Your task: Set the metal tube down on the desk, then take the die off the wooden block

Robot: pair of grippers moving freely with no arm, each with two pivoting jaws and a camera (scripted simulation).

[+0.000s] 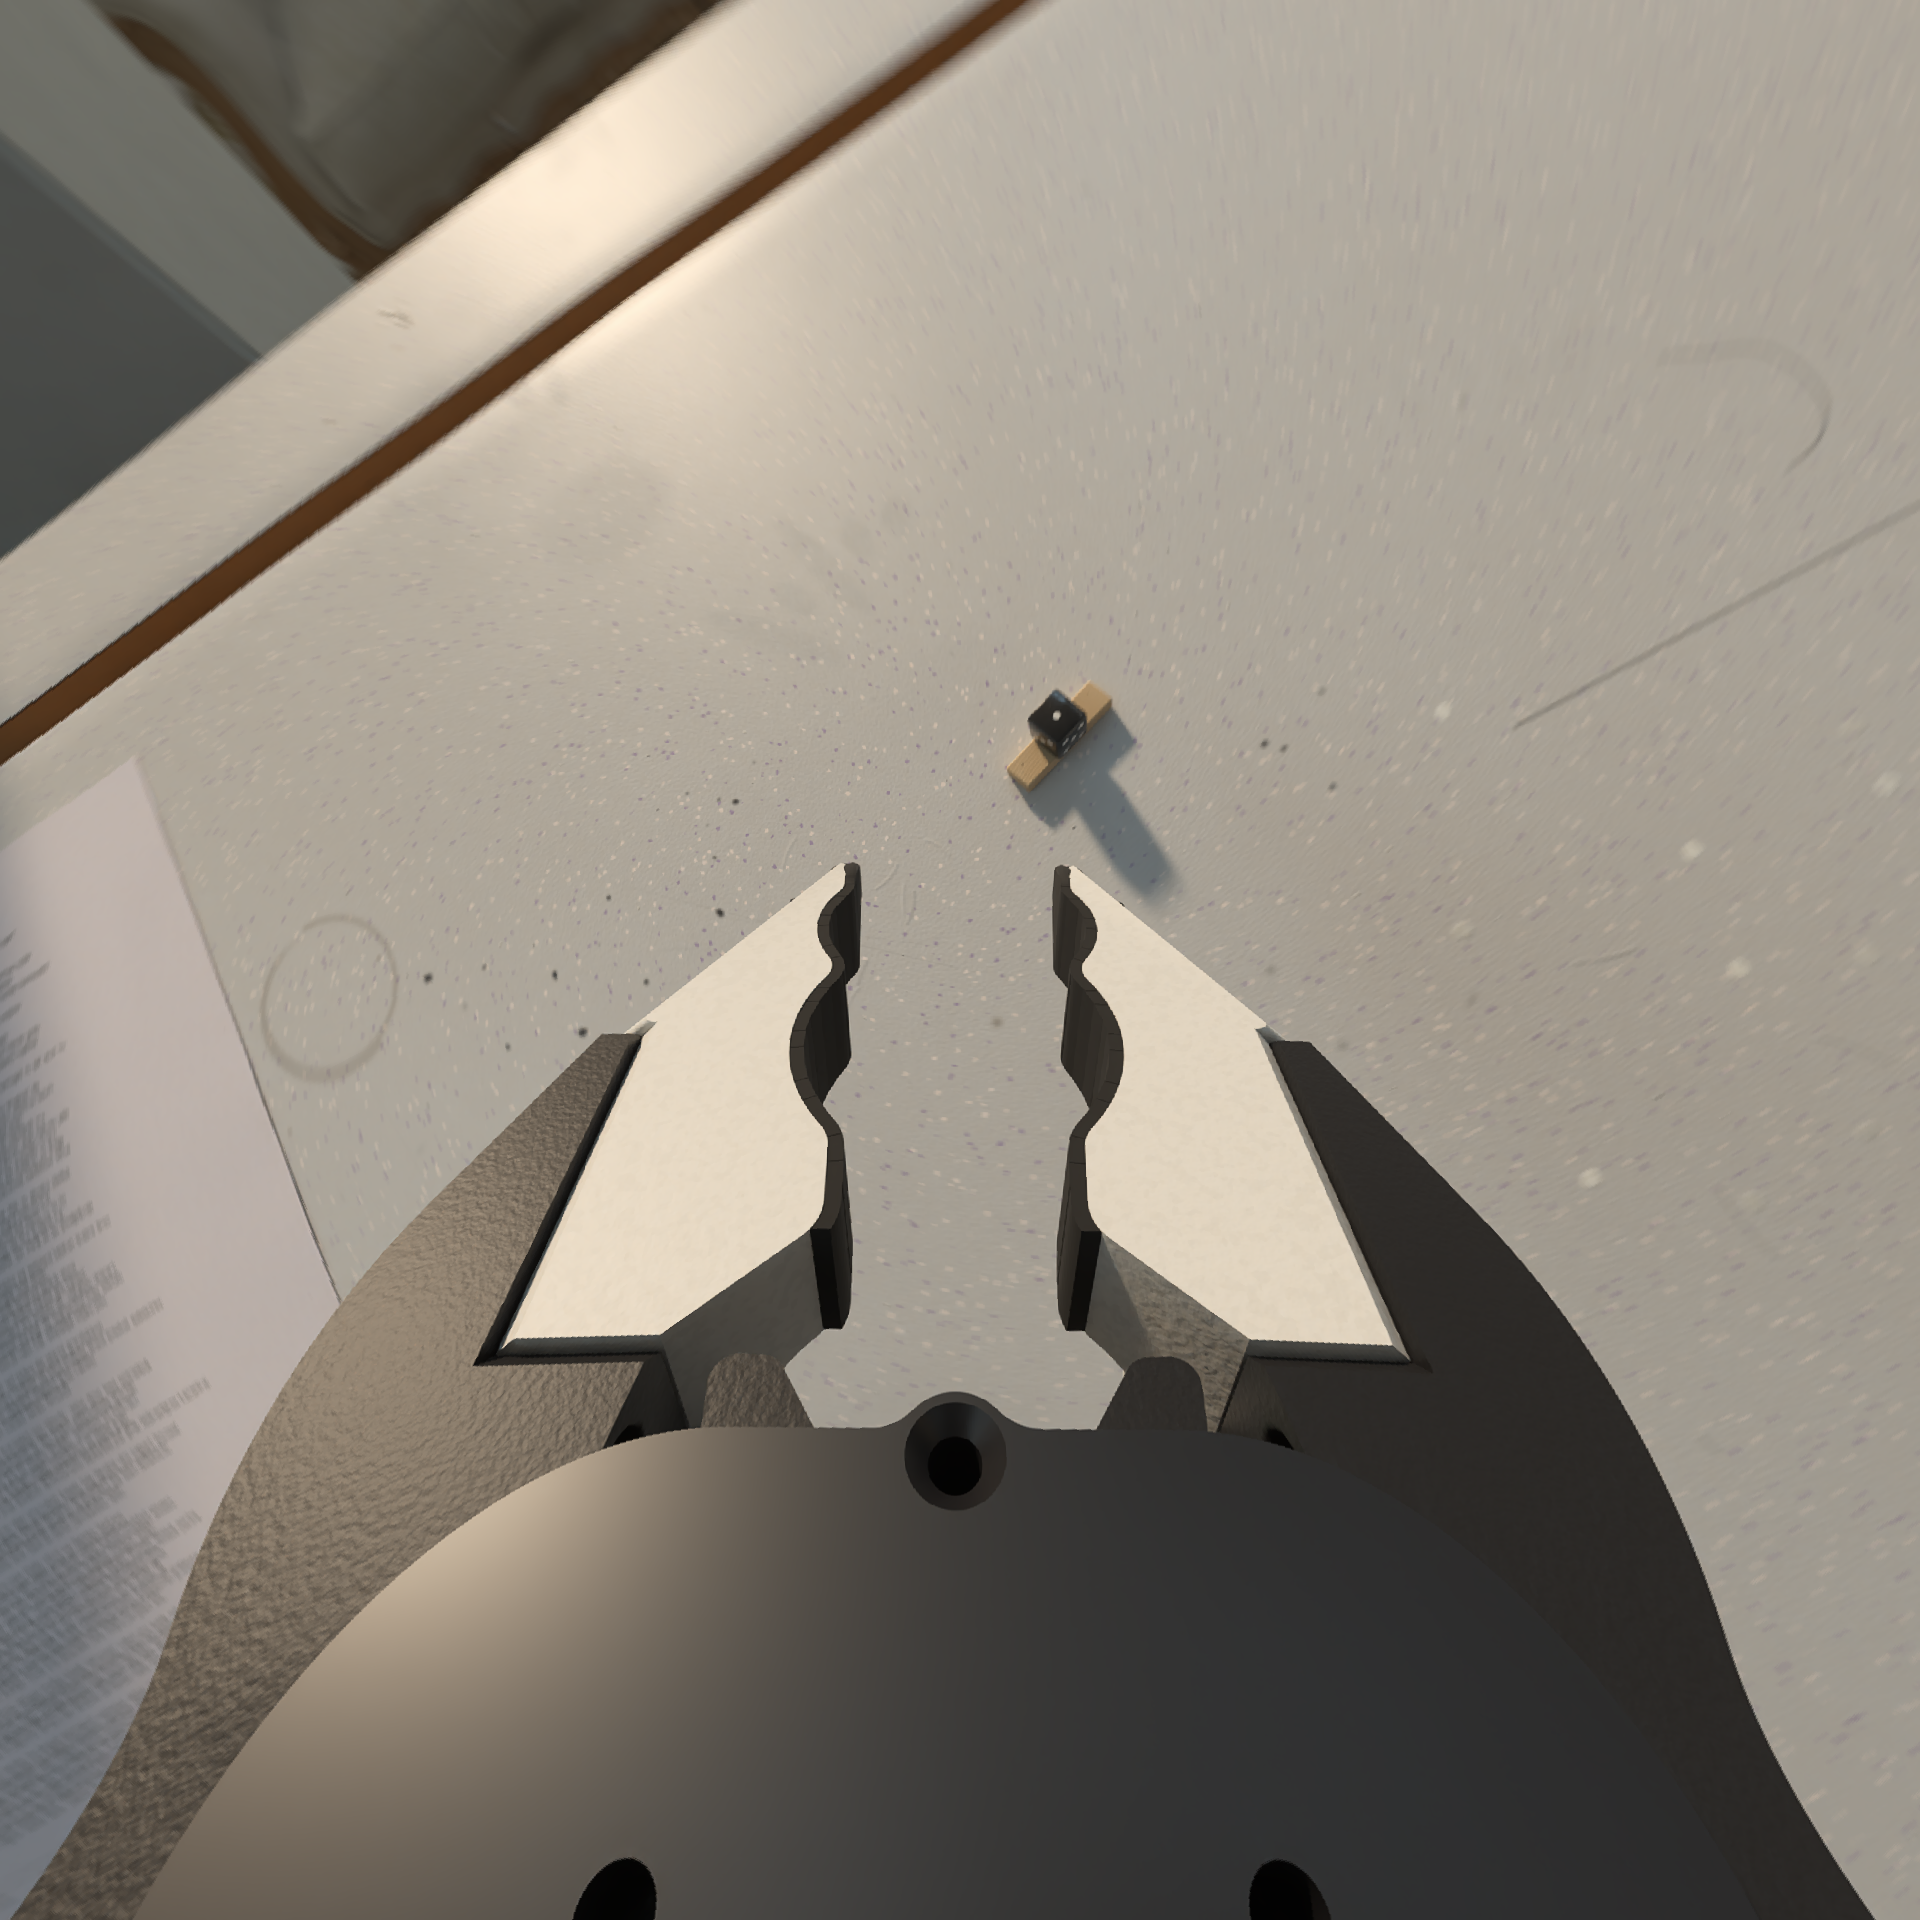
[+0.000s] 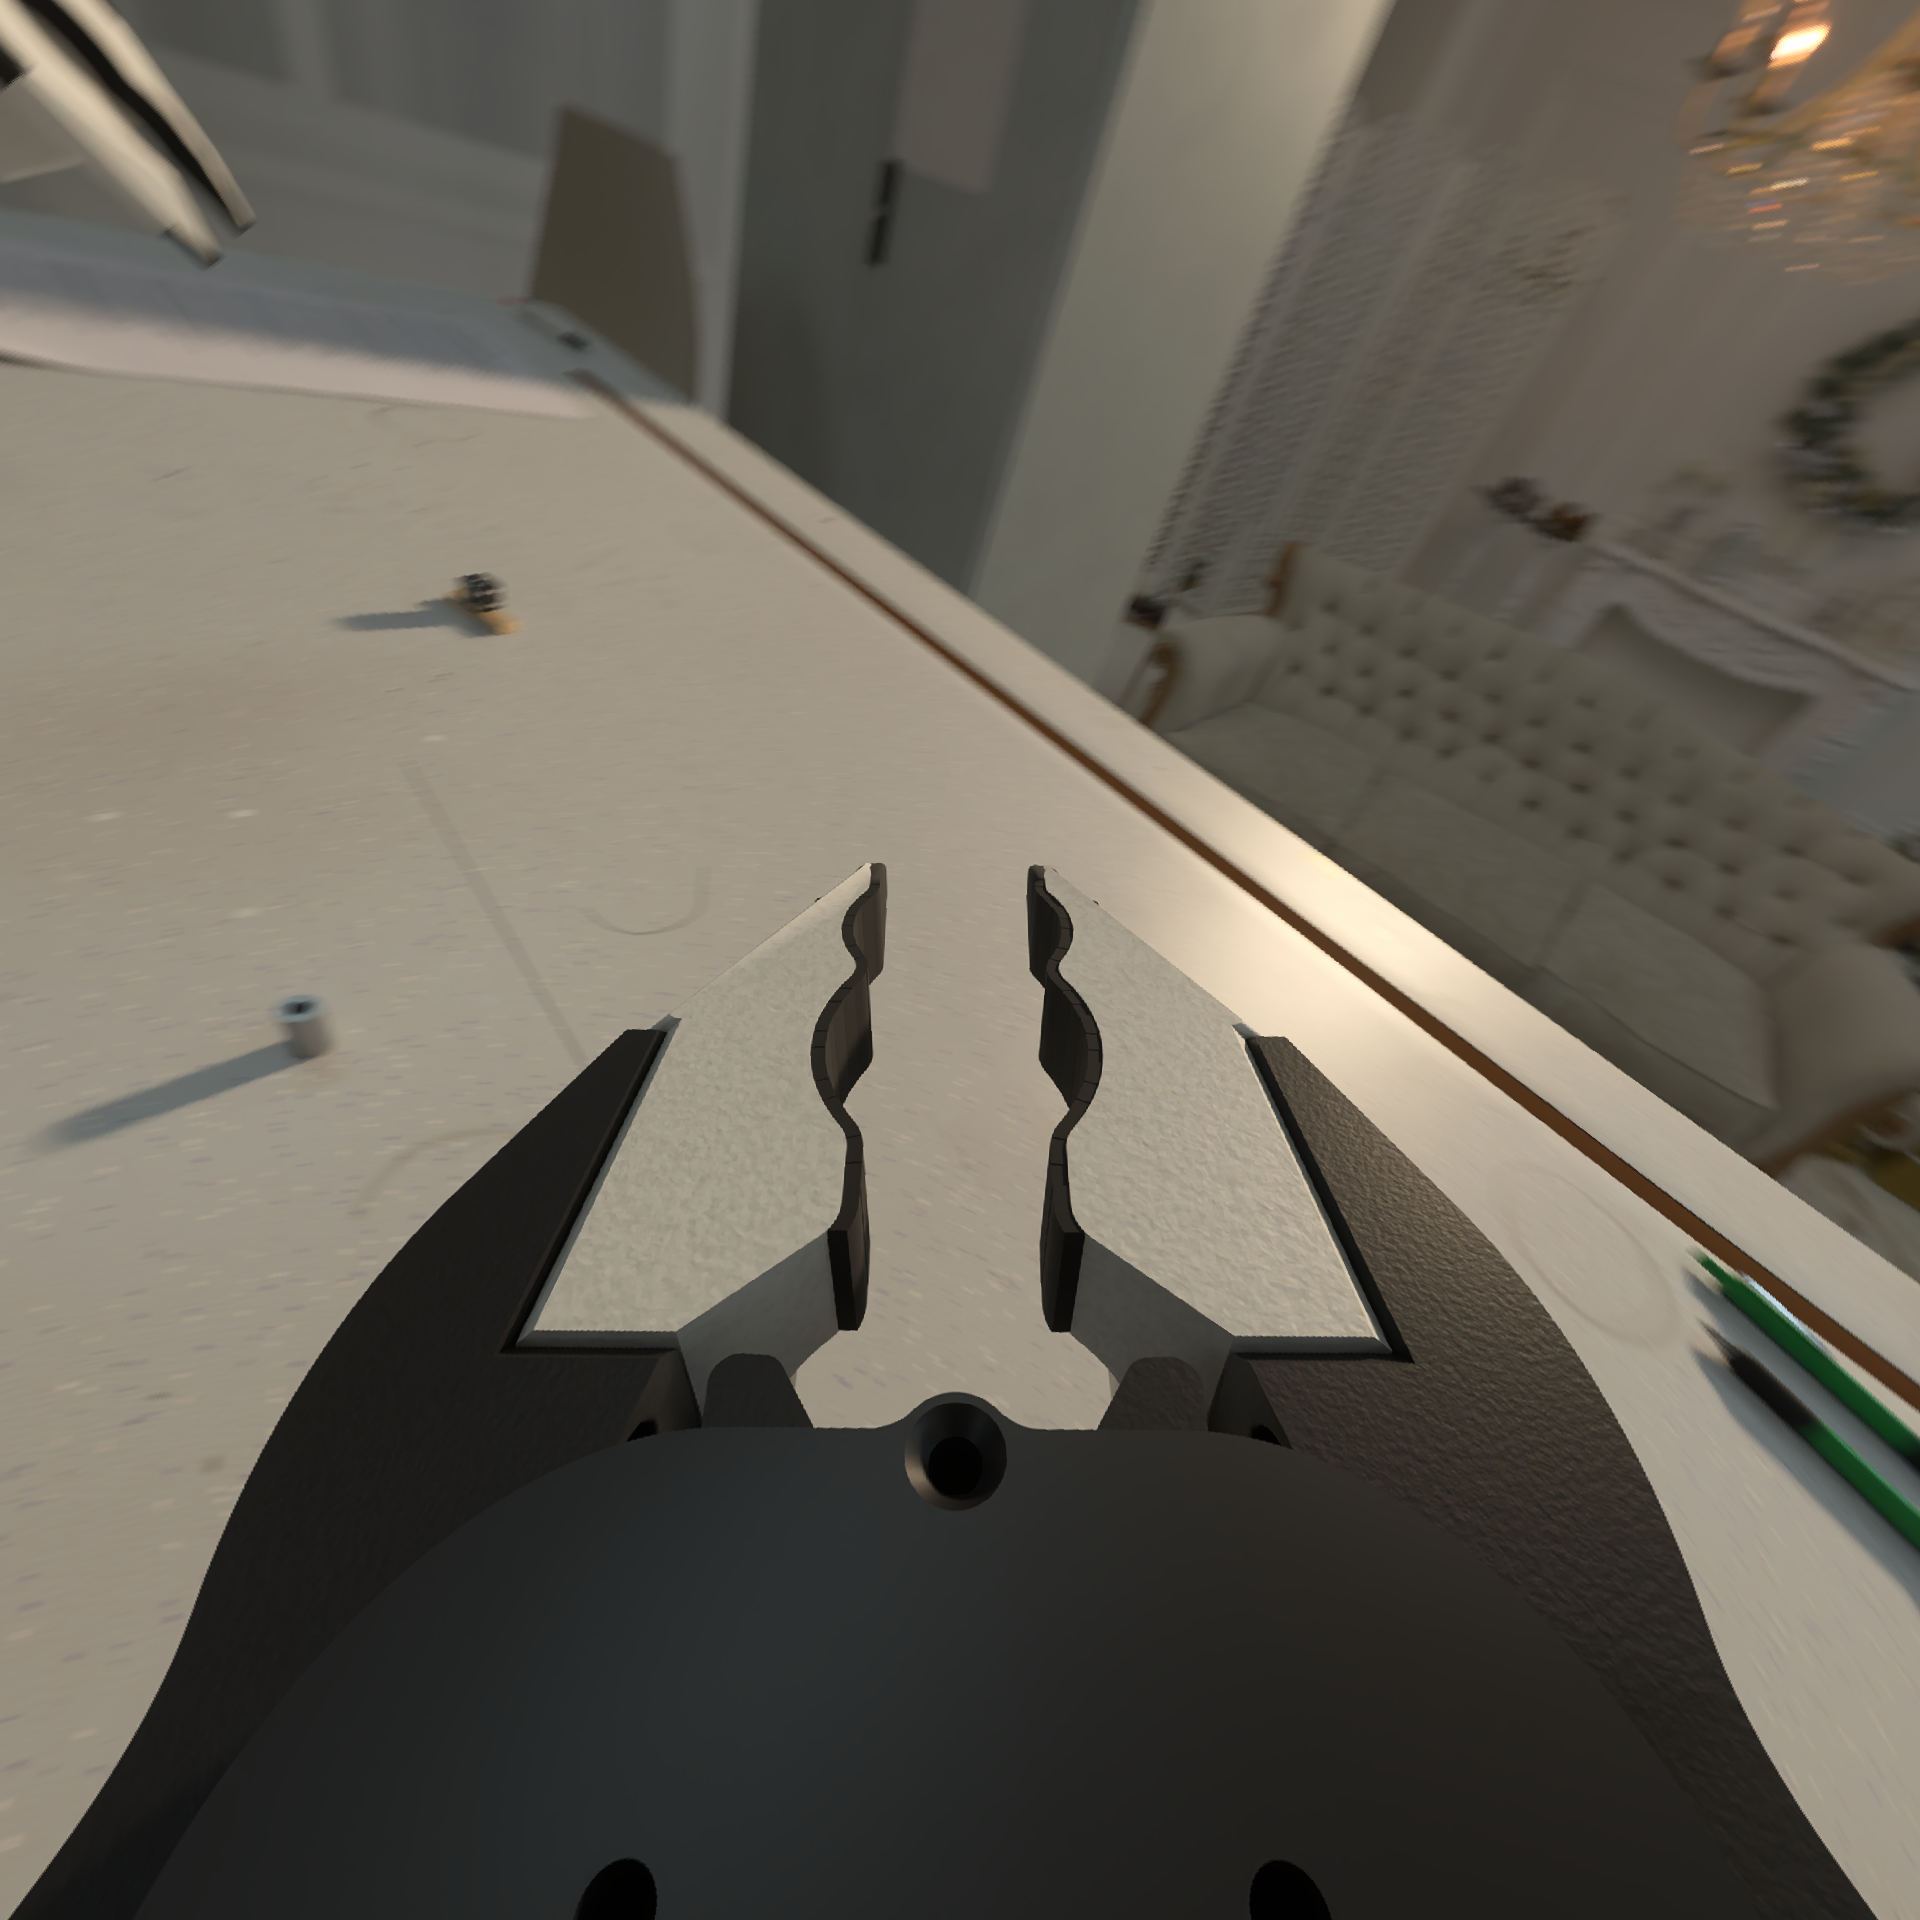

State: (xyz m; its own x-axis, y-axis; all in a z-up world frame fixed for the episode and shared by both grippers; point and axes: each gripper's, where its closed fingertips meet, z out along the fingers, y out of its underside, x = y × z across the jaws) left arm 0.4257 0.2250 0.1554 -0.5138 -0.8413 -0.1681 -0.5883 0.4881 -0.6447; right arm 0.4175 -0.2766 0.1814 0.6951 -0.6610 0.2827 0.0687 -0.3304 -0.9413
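The left gripper (image 1: 956,883) hangs above the desk (image 1: 1455,312), fingers parted and empty, aimed down so the black die (image 1: 1057,720) on its wooden block (image 1: 1032,767) sits just beyond the fingertips, slightly right. That looks like a lineup for the pick. The right gripper (image 2: 956,883) is likewise open and holds nothing; the metal tube (image 2: 305,1010) stands on the desk well left of its fingers, seemingly set down already. Green pencils (image 2: 1808,1361) lie far right.

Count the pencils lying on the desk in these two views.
2: a green pencil and a black-tipped green pencil, side by side near the white desk's right edge; more may lie outside the frame.
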